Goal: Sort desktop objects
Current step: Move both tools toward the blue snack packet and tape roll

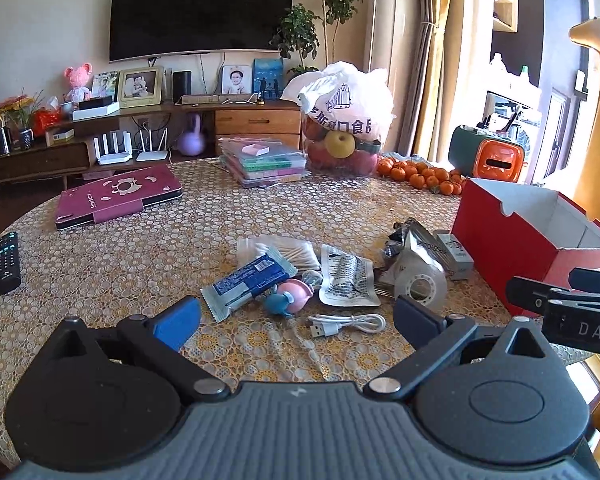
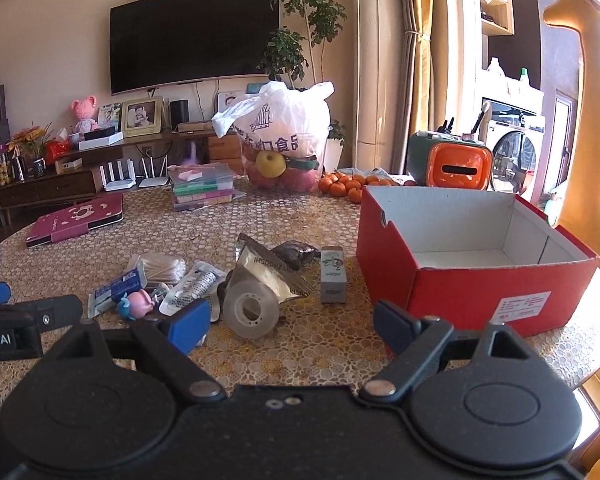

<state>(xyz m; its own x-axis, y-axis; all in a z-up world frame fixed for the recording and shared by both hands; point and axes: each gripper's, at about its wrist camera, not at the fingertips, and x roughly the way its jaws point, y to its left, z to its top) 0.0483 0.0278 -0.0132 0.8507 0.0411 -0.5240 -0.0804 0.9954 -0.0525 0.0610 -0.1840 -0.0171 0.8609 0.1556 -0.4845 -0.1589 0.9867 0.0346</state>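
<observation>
Small clutter lies mid-table: a blue snack wrapper (image 1: 248,282), a pink and blue toy (image 1: 290,300), a bag of cotton swabs (image 1: 278,252), a white sachet (image 1: 348,280), a clear tape roll (image 2: 252,312), a silver foil pack (image 2: 268,268) and a small grey box (image 2: 333,276). A white USB cable (image 1: 346,325) lies nearest me. To the right stands an open red cardboard box (image 2: 480,292) with nothing inside. My left gripper (image 1: 298,322) hovers open over the table before the cable. My right gripper (image 2: 293,327) is open just short of the tape roll, holding nothing.
A magenta tablet case (image 1: 118,198) and two remotes (image 1: 2,262) lie at the left. Stacked plastic cases (image 1: 266,162), a bag of fruit (image 1: 344,120), tangerines (image 1: 420,176) and an orange tissue holder (image 1: 500,160) line the far side. A yellow giraffe figure (image 2: 592,120) stands right of the table.
</observation>
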